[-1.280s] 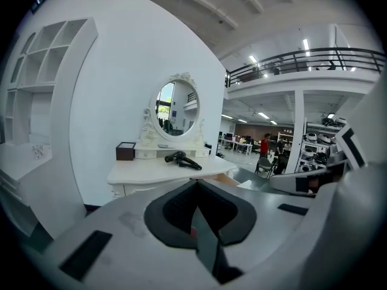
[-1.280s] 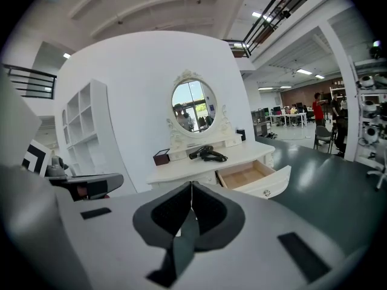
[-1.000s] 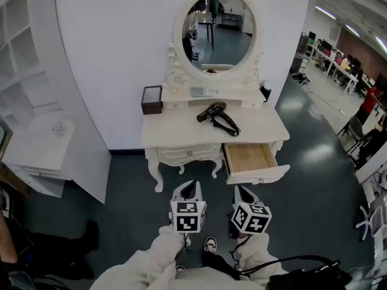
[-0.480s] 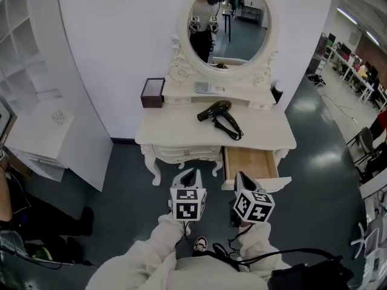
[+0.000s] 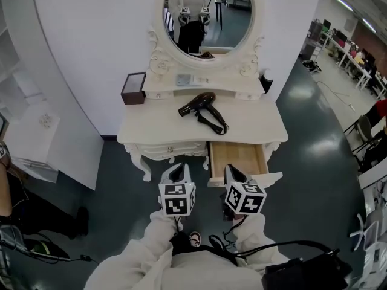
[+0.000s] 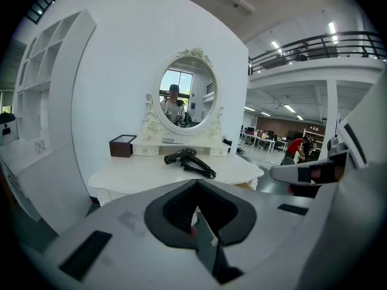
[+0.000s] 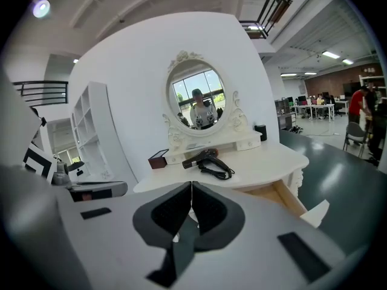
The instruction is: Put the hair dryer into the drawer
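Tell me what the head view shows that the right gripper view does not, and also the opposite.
Only the head view: the left gripper and the right gripper from above with their marker cubes, the person's sleeves and a shoe. Only the right gripper view: that gripper's jaws together with nothing between them, and a ceiling lamp. Both: the hair dryer lying on the dressing table, the open drawer, the oval mirror and the brown box.

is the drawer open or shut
Open: the drawer is pulled out from the table, and its bare wooden inside shows.
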Demonstrator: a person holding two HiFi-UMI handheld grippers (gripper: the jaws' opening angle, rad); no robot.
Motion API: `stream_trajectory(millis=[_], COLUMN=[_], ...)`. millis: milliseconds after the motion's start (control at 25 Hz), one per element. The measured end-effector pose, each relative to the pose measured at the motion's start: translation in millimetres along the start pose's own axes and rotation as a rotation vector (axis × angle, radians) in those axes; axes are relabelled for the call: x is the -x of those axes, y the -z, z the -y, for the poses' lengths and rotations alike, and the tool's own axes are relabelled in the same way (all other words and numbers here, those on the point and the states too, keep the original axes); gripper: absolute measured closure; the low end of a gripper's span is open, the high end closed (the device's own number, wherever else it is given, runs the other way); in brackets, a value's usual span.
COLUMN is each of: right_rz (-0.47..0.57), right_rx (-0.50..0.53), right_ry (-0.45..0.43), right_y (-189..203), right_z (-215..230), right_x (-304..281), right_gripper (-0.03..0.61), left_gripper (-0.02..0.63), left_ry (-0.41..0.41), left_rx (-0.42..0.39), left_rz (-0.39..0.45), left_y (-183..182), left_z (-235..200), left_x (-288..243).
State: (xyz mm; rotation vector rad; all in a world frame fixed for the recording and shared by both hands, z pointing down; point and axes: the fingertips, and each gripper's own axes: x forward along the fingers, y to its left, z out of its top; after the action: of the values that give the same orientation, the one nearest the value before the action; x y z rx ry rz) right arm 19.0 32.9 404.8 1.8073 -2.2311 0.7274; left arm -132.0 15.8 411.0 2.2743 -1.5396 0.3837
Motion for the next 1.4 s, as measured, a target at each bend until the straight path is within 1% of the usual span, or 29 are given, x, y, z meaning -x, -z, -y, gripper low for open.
stream_trajectory(millis=[280,400,600,760,1000,1400], right_rz=[-0.041,-0.052,-0.061,-0.074,-0.093,-0.12], right_rx=[-0.027,-0.024,-0.021,0.004,0.026,0.059], right_ry=[-0.015,-0.016,0.007,0.0,-0.004,-0.005], right_y=[10.9,13.1,8.9,-2.6,-21.2,-69.5], right_z=[11.3,16.2,32.5,40.7,60.0,102.2], right_x=[-11.5,-17.0,-32.2,-48.0,-77.9,-129.9], right_gripper=[0.517,0.517,0.517,0.517,0.517,0.517], left_gripper=[0.617,0.617,0.617,0.617,0.617,0.617], left_ry=[-0.003,-0.006,0.002,-0.007,-0.011,-0.018], left_rx=[-0.006,0.002,0.007,0.049,0.08,0.118], left_rz=[-0.047,-0.051,-0.053,-0.055,-0.07,-0.072], left_y=[11.4,12.7,10.7,7.7,-2.6,-38.5], left_z=[5.2,3.1,0.5,-3.1,-4.3,-3.3], left_x=[-16.5,-26.9,-50.1,-71.8,-112.7,-189.1])
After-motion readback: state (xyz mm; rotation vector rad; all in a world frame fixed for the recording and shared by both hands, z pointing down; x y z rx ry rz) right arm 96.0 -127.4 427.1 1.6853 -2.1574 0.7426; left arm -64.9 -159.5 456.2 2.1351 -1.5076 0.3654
